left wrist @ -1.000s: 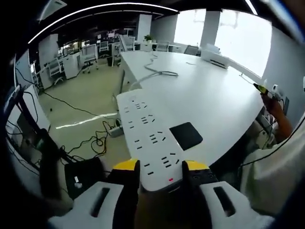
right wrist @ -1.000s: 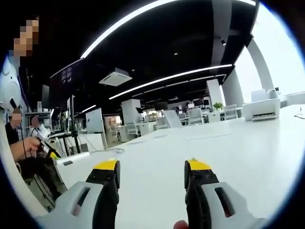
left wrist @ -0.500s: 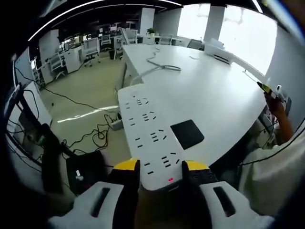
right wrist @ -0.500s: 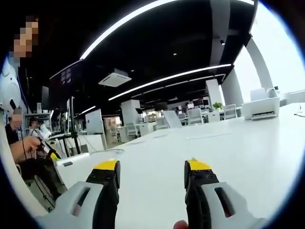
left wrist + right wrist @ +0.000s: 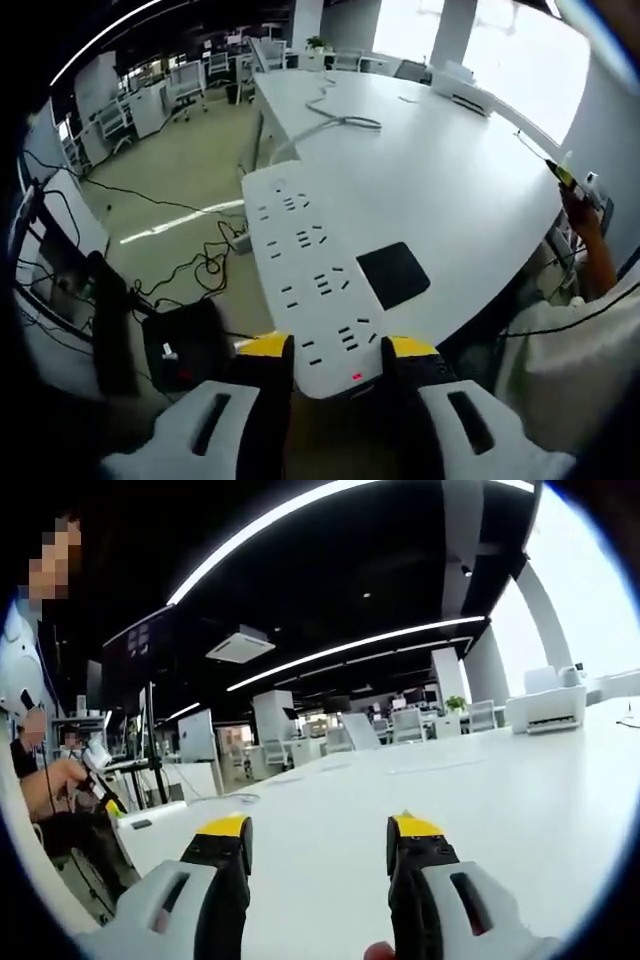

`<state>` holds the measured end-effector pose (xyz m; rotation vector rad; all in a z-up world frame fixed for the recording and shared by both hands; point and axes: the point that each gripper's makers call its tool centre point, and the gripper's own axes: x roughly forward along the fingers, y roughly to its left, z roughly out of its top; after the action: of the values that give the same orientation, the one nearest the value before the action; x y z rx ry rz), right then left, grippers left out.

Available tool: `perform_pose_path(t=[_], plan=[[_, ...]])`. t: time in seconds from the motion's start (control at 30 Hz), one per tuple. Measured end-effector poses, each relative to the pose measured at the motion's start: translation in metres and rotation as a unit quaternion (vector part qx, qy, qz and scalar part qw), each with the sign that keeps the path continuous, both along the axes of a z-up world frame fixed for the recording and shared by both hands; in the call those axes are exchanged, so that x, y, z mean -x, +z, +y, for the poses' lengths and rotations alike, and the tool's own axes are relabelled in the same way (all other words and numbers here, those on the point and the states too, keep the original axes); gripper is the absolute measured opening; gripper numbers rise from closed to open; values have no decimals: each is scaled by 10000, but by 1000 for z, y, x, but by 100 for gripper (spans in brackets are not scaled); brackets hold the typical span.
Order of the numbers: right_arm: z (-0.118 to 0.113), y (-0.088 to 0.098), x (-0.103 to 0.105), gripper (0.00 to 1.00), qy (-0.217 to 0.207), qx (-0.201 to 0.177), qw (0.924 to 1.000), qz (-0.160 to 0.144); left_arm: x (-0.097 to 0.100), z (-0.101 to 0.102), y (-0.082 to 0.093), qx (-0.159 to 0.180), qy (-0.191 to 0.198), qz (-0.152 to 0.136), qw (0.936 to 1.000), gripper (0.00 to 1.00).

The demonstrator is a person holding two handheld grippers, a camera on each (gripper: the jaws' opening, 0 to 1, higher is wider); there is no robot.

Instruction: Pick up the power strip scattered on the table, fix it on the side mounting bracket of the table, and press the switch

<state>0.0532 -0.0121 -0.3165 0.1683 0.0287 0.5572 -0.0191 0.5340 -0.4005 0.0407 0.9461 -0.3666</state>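
Fingers of the left gripper are clamping the white power strip's near end, its length reaching ahead beside the white surface. Right gripper fingers are gaping apart, gripping nothing, above bare surface.

No text, label, brand or number can be read anywhere.

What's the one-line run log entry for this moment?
left gripper: shut on strip, held at table edge | right gripper: open, over table | strip light: lit | mounting: not done
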Motion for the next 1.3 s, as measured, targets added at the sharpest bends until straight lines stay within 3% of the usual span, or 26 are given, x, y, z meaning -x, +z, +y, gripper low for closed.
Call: perform_pose_path(t=[0.4, 0.63, 1.3], plan=[[8, 2, -3, 48, 157, 160, 9997, 12, 1, 0, -1, -81, -24, 183, 9998, 40], [11, 9, -5, 39, 271, 242, 9993, -31, 1, 1, -1, -110, -24, 304, 9995, 40], [20, 21, -14, 24, 504, 254, 9984, -81, 2, -1, -1, -180, -53, 517, 9985, 40]])
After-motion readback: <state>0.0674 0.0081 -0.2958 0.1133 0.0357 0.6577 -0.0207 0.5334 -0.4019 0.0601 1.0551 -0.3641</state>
